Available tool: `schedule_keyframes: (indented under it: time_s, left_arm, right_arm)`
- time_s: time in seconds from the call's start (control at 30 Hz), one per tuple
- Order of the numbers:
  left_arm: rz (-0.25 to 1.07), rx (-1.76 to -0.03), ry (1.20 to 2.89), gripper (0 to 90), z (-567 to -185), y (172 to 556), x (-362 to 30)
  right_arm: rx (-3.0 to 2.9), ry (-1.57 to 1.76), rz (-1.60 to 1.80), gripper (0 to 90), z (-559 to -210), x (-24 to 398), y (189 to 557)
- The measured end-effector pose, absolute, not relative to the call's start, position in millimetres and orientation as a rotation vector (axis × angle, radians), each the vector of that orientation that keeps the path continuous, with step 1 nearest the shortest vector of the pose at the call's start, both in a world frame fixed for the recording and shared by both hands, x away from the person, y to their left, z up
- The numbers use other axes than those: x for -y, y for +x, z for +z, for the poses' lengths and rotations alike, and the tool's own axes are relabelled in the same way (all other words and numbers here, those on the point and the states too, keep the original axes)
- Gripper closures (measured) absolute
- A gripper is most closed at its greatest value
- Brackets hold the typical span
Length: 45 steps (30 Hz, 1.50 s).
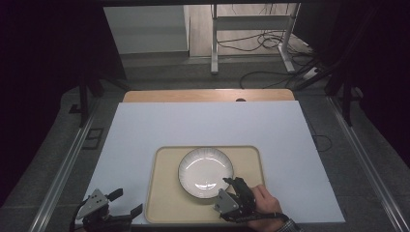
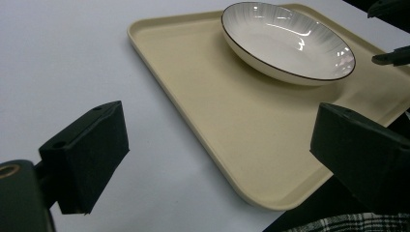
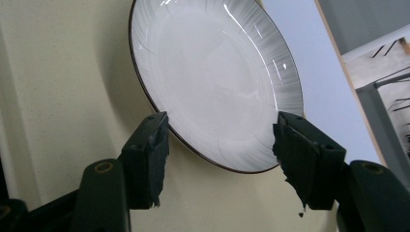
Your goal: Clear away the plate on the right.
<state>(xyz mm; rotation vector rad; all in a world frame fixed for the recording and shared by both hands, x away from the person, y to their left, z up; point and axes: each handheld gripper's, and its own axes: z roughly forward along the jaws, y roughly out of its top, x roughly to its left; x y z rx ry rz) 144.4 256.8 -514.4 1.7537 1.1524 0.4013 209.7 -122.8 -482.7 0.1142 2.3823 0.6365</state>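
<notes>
A white board (image 1: 203, 125) covers the table in a dim room with cables on the floor behind. My right gripper (image 1: 235, 186) hangs over the near right part of the beige tray (image 1: 164, 198), jaws apart, beside the near rim of the white plate (image 1: 205, 170). My left gripper (image 1: 126, 203) waits spread wide at the board's near left corner, just off the tray's near left corner.

plate (image 1: 205, 171): white, grey radial streaks, dark rim | tray (image 1: 167, 200): beige | table sheet (image 1: 145, 130): white
</notes>
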Motion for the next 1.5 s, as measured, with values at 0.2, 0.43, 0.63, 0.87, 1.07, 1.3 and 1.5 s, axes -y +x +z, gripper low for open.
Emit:
schedule_keyframes:
  time_s: [0.2,0.43,0.63,0.87,1.07,1.3,1.5]
  left_arm:
    - [0.401,-1.153,1.753,6.1,-514,144,-257]
    - [0.401,-1.153,1.753,6.2,-514,144,-257]
    - [0.401,-1.153,1.753,6.2,-514,144,-257]
    - [0.4,-1.153,1.753,6.1,-514,144,-257]
    - [0.399,-1.15,1.756,6.2,-514,145,-256]
    - [0.398,-1.149,1.756,6.2,-514,146,-256]
    - [0.398,-1.151,1.752,6.2,-514,146,-256]
  right_arm:
    - [-2.412,0.17,0.666,37.4,-480,129,214]
    - [-2.439,0.24,0.72,36.4,-478,137,218]
    - [-2.449,0.277,0.736,33.5,-479,143,220]
    - [-2.45,0.332,0.774,26.8,-480,150,224]
    - [-2.448,0.391,0.792,18.9,-482,157,229]
    - [-2.447,0.464,0.834,12.1,-480,167,230]
    - [-2.45,0.52,0.902,9.4,-478,176,230]
